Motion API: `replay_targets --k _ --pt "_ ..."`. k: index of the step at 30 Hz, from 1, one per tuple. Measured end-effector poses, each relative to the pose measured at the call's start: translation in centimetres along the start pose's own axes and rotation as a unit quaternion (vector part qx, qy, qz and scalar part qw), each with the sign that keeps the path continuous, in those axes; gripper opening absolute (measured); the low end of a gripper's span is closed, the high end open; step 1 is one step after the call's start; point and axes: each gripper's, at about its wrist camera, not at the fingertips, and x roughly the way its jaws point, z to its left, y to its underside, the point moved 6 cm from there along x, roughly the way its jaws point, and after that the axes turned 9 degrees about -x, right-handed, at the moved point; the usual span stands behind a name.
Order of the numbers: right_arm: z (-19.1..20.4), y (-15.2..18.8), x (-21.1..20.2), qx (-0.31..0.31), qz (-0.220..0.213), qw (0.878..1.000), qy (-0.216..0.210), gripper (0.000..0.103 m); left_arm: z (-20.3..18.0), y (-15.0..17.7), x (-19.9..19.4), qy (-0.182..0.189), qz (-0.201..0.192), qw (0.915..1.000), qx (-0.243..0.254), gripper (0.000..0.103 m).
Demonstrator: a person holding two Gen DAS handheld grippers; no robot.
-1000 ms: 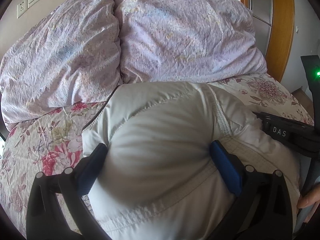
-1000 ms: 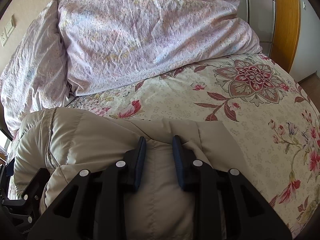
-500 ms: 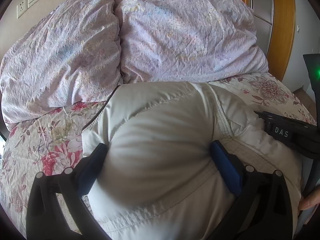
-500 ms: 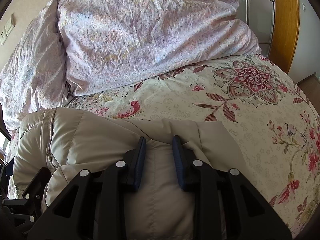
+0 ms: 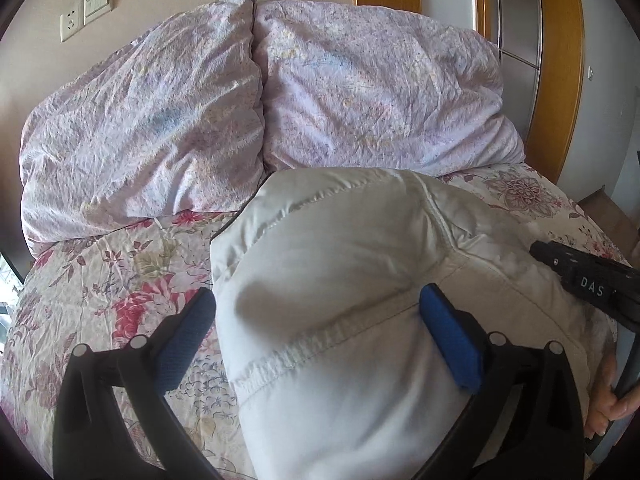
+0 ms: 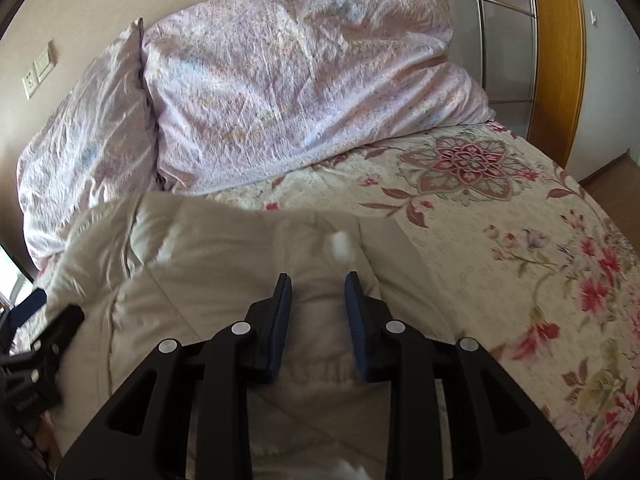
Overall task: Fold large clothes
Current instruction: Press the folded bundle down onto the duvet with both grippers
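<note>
A puffy cream padded jacket lies bundled on the floral bed. My left gripper is wide open, its blue pads astride the jacket's left part, the left pad over the bedsheet. In the right wrist view the jacket fills the lower left. My right gripper is partly open over a fold of the jacket with cloth lying between the pads; the jaws do not pinch it. The right gripper's black body shows at the right edge of the left wrist view.
Two lilac pillows lean against the wall at the bed's head. The floral bedsheet extends right of the jacket. A wooden door frame and floor lie beyond the bed's right edge. Wall sockets sit top left.
Both grippers have lifted and pulled back a little. My right gripper's jaws have widened from a tight pinch on the jacket fold. The jacket has settled lower.
</note>
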Motion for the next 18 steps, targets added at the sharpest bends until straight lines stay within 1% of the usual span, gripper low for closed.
replay_targets --k 5,11,18 --pt "0.4 1.3 0.4 -0.026 -0.001 0.999 0.024 0.028 -0.2 0.6 0.9 0.004 0.001 1.0 -0.007 0.101" --pt "0.5 1.8 0.9 -0.032 -0.004 0.999 0.034 0.028 -0.8 0.8 1.8 -0.014 -0.006 0.9999 0.003 0.101" --pt "0.8 1.9 0.9 -0.035 -0.006 0.998 0.044 0.028 -0.6 1.0 1.7 -0.016 -0.012 0.9998 -0.001 0.101"
